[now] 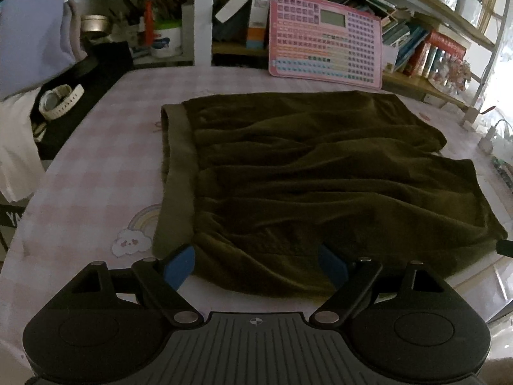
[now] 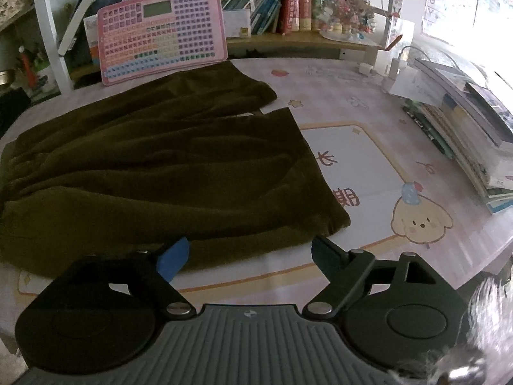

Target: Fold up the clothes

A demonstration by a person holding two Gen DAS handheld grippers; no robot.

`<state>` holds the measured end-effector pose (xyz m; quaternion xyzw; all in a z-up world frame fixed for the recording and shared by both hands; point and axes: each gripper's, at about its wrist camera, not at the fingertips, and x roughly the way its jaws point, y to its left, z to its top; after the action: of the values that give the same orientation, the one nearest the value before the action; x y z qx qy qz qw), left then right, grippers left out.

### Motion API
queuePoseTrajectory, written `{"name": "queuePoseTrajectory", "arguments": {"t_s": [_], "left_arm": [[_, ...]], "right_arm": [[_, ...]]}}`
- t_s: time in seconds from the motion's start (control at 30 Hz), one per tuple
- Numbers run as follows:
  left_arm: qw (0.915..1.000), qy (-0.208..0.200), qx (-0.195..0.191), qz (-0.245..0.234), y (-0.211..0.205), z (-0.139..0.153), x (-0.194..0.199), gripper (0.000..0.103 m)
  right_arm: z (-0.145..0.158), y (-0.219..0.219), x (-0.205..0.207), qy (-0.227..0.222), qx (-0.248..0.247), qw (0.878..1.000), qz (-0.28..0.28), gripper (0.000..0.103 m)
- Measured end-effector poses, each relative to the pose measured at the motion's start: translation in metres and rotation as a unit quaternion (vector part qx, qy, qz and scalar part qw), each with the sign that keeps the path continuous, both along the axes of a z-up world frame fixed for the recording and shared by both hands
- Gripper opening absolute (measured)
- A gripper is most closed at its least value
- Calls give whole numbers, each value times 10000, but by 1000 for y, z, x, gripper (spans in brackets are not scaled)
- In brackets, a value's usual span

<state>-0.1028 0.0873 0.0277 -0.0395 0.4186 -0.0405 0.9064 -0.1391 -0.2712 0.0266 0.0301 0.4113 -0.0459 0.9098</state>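
My left gripper (image 1: 256,264) low at near hem of olive shorts (image 1: 320,176), jaws apart, nothing held. My right gripper (image 2: 248,256) same, spread wide. Shorts flat on pink checked tablecloth (image 1: 96,166); bookshelf (image 2: 288,3) behind.

Left hand-held gripper (image 1: 256,264): black body, grey ribbed centre plate with small crosshair mark, two round black side housings, black link arms on silver screws, blue pads on fingers (image 1: 179,266). Right hand-held gripper (image 2: 248,258): same build, ribbed plate, crosshair mark, silver screws, blue-padded fingers (image 2: 174,258).
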Motion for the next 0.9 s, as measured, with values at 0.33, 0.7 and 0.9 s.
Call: {"name": "queuePoseTrajectory", "arguments": {"t_s": [0.33,0.7,0.9], "left_arm": [[9997,183,-145,80,4,-8,0,87],[9992,261,-228,178,5,-10,2,87],[9991,200,-190,334,10,-5,8,87]], "right_arm": [[2,3,-6,75,-126,9999,-50,86],[5,1,-3,150,-237,9996,-53,86],[12,-11,6,84,-309,9994,-93,86]]}}
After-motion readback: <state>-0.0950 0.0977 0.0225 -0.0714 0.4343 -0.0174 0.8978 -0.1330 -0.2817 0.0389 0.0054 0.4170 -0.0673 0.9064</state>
